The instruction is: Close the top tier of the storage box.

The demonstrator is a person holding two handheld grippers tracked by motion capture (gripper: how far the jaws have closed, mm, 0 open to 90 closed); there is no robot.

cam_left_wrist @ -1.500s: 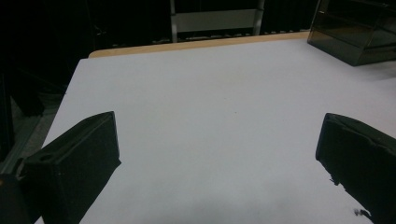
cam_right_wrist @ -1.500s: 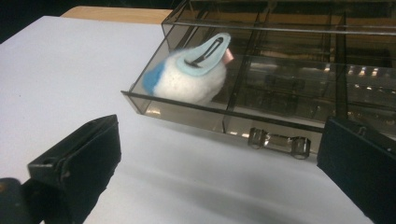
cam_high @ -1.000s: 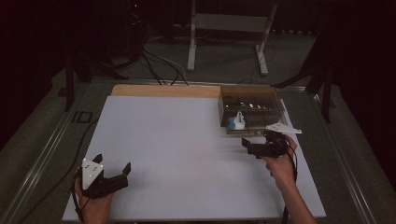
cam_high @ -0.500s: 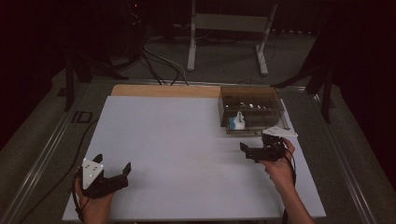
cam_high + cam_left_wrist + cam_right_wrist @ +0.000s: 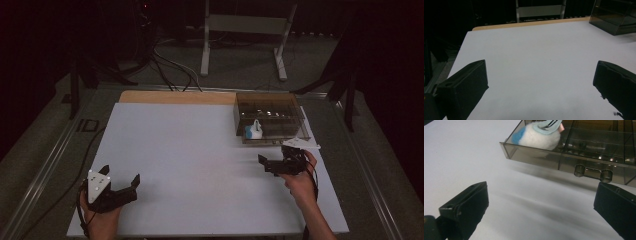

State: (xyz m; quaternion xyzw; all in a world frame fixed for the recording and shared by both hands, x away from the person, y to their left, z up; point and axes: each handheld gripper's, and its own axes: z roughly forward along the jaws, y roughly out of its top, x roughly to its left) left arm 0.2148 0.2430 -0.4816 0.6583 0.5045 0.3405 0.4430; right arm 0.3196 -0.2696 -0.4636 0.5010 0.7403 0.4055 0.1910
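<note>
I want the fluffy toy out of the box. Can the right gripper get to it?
Probably yes. The right gripper is open, close in front of the clear box, whose top looks open above the fluffy toy, with bare table between.

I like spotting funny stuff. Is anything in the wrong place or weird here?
A fluffy white and blue toy sits in the corner compartment of the smoky plastic box, odd for an organiser with dividers. Nothing looks spilled or broken. Both tools, left and right, are open and hold nothing.
</note>
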